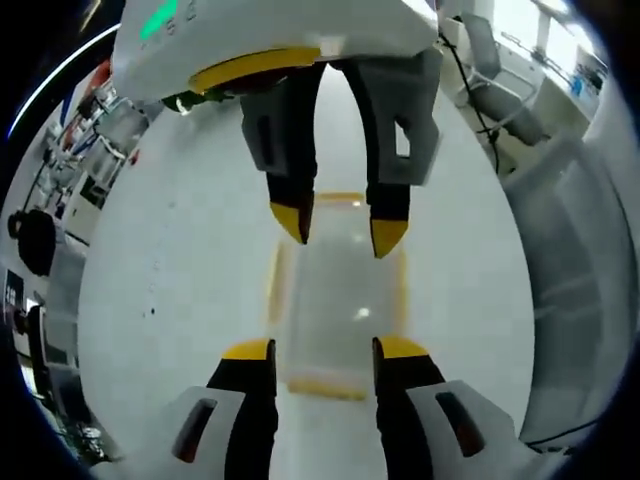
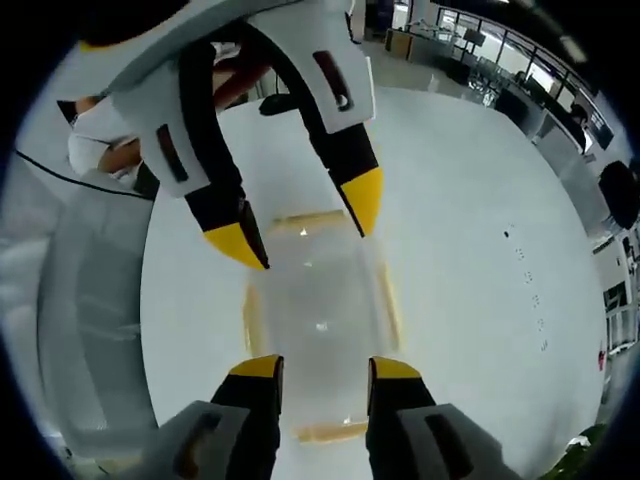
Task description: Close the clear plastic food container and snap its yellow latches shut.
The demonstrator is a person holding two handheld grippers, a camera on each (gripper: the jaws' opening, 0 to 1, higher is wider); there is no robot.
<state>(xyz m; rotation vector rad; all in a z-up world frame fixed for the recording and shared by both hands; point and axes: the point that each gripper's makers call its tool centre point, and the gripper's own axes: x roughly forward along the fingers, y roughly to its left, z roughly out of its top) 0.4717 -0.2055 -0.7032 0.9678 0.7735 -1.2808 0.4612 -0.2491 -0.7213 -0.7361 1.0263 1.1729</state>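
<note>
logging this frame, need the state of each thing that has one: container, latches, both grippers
clear plastic food container: lid on, flat on the white table
yellow latches: along all four edges; snapped or not, cannot tell
left gripper: open, jaws over the container's near end
right gripper: open, jaws over the opposite end, holding nothing

A lab: white worktable (image 1: 180,280), equipment racks (image 1: 85,150), desks (image 2: 480,60) behind

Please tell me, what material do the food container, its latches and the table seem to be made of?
The container looks like clear glossy plastic: the white table shows through it and a small glint sits on top. Its latches look like translucent yellow plastic. The table seems a smooth matte white laminate or painted board; the exact material is uncertain.
</note>
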